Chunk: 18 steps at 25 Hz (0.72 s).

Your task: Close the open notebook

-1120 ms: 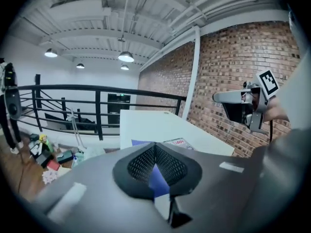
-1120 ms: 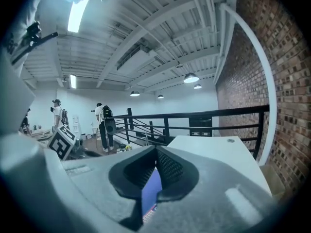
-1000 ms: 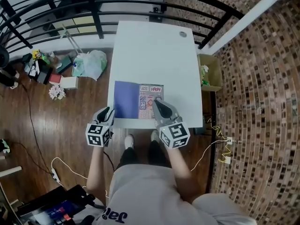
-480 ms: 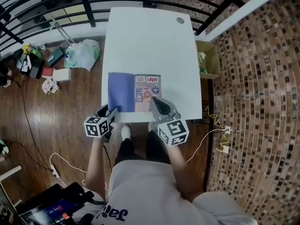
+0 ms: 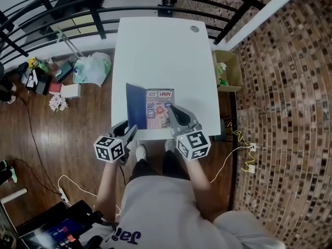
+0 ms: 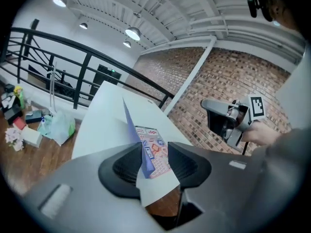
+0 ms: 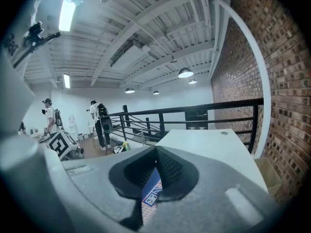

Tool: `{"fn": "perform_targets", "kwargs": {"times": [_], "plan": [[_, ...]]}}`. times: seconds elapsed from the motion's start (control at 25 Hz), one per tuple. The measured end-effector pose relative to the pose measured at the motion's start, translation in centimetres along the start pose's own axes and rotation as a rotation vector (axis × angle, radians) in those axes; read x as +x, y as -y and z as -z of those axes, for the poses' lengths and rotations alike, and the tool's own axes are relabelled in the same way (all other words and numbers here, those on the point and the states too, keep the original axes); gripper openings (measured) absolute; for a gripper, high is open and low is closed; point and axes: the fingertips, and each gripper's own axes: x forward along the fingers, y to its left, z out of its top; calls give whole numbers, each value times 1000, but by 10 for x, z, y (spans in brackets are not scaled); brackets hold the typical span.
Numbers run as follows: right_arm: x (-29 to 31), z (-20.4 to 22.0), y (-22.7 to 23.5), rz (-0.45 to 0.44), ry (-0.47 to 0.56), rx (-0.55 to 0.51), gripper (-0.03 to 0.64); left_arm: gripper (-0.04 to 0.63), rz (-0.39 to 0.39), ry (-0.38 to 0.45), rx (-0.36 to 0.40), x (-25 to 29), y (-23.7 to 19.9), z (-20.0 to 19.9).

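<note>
The notebook lies near the front edge of the white table [image 5: 166, 51]. Its blue cover [image 5: 136, 112] stands lifted off the table, tilted over the printed page [image 5: 158, 107]. In the left gripper view the blue cover [image 6: 131, 125] rises edge-on from between the jaws of my left gripper [image 6: 154, 152], which are closing. The pads stand apart, with a gap on the right side of the cover. My left gripper [image 5: 132, 130] sits at the cover's front corner. My right gripper [image 5: 169, 110] is shut, its tips over the page's right part. The right gripper [image 7: 155, 152] shows the notebook [image 7: 151, 191] just below its tips.
A black railing [image 5: 104, 9] curves behind the table. On the wood floor to the left lie a plastic bag [image 5: 96, 69] and small clutter. A cardboard box [image 5: 225, 71] stands at the table's right. A round grommet [image 5: 194, 29] marks the far right corner. Two people [image 7: 99, 123] stand in the background.
The blue cover lay flat to the left before; now it is raised and swung toward the printed page. My left gripper has moved right, to the cover's front corner. The right gripper barely moved.
</note>
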Motion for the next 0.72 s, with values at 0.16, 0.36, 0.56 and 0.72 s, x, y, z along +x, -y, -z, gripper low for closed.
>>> {"fn": "perform_targets", "kwargs": {"times": [0.16,0.36,0.56,0.72], "plan": [[-10,-9,14,13,19,4,-12,184,57,14,35,13,41,-16],[-24,-10,27,46,29,19,-12,181,137,-24,86,38,79,-16],[-43,4,50,101,9,47,-14,175,181,-80,109,72,103,-2],[-64,19,73,139,4,85,-12,169,192,-127,97,102,117,18]]}}
